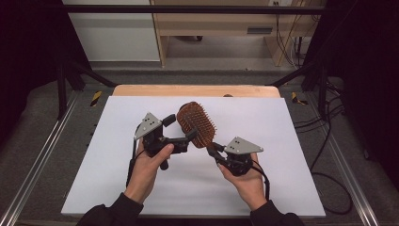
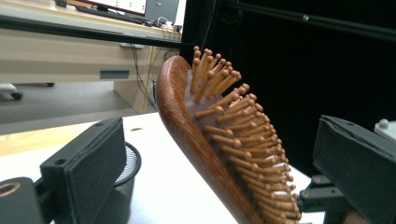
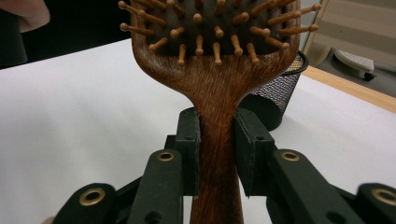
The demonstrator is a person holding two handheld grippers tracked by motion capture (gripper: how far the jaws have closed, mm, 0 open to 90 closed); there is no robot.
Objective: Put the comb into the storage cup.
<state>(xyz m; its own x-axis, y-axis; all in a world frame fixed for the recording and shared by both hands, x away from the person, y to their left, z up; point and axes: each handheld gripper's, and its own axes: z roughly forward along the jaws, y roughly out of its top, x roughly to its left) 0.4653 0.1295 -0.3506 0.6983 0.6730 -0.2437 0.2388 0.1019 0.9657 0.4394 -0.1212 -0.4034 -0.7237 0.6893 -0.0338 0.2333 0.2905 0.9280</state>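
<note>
High view — my right gripper [image 1: 212, 149] holds the wooden hairbrush [image 1: 196, 124] above the white table [image 1: 282, 179], my left gripper [image 1: 180, 127] straddling its head. Left gripper view — jaws released, brush [image 2: 205, 140] between them, untouched. Right gripper view — pads clenched on the handle [image 3: 217, 154]; a mesh cup [image 3: 275, 100] behind.

Even, soft light (dark edges)

text: none legible | labels: none | far monitor [image 2: 125, 5]: perhaps lettering, too blurred to read
</note>
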